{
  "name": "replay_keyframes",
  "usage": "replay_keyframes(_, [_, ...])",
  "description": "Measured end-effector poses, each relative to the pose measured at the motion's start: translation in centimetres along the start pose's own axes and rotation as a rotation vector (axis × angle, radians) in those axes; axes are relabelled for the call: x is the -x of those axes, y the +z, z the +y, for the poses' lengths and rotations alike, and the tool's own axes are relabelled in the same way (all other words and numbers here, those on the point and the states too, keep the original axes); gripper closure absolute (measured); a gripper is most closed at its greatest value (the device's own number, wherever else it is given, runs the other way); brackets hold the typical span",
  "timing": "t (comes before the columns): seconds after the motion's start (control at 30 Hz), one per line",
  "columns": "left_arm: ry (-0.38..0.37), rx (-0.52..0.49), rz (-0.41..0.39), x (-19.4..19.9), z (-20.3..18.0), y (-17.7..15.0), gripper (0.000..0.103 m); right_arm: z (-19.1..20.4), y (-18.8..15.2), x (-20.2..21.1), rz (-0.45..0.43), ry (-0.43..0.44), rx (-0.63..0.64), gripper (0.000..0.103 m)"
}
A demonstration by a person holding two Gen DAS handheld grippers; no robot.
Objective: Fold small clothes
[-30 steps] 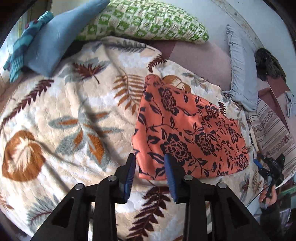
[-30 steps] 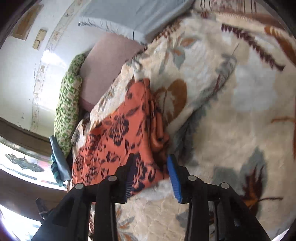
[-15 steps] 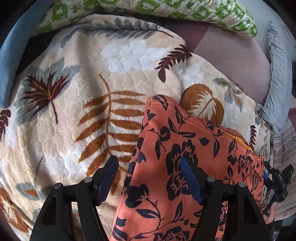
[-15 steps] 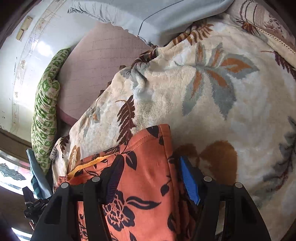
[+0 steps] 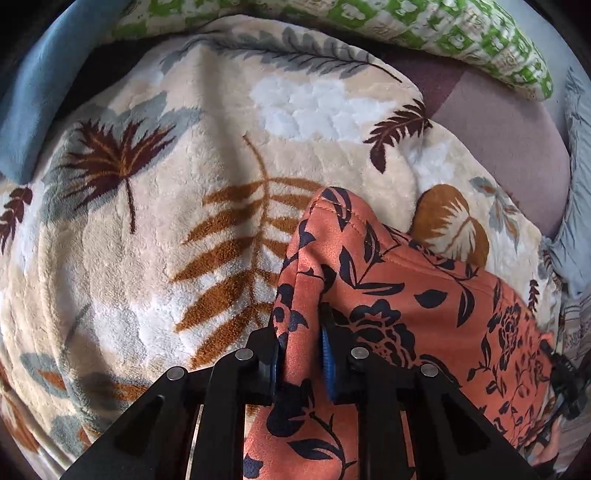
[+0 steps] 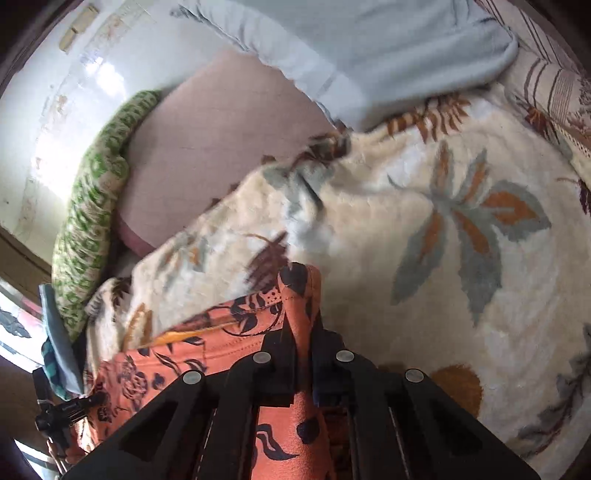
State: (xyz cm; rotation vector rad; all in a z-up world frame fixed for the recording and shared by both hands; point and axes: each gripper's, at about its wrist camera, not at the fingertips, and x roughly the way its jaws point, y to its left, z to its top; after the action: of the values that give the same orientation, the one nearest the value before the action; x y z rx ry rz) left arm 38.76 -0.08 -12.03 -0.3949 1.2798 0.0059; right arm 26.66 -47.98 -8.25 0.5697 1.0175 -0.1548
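An orange garment point(image 5: 406, 295) with a dark floral print lies on a cream leaf-patterned blanket point(image 5: 166, 240). My left gripper point(image 5: 300, 354) is shut on the garment's left far corner, the cloth pinched between its blue pads. The garment also shows in the right wrist view point(image 6: 229, 332). My right gripper point(image 6: 303, 354) is shut on its right far corner, which stands up between the fingers. The other gripper shows small at the edge of each view.
A green patterned pillow point(image 5: 424, 33) and a blue cushion point(image 5: 33, 96) lie at the far side. A pale blue pillow point(image 6: 369, 48) and mauve sheet point(image 6: 221, 140) lie beyond the blanket. A striped cloth point(image 6: 554, 85) is at the right.
Both grippers moved forward over the garment to its far corners and closed on the cloth. They were open half a second ago.
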Motion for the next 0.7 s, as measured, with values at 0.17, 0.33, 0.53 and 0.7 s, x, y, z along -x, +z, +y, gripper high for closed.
replay_keyframes(0.17, [-0.057, -0.041, -0.070, 4.7, -1.0, -0.3, 0.085, -1.5, -1.4, 0.4, -0.005, -0.018, -0.089, 0.080])
replay_keyframes(0.33, [-0.159, -0.185, -0.166, 10.1, -2.8, -5.8, 0.070, -0.7, -4.5, 6.6, -0.088, 0.224, -0.039, 0.074])
replay_keyframes(0.53, [-0.045, -0.218, -0.011, 3.7, -1.8, -10.4, 0.070, -2.5, -11.0, 4.7, 0.044, 0.122, -0.009, 0.079])
replay_keyframes(0.7, [-0.102, -0.217, 0.012, 6.8, -2.3, -11.0, 0.069, -1.1, -11.0, 7.3, 0.013, 0.092, 0.012, 0.072])
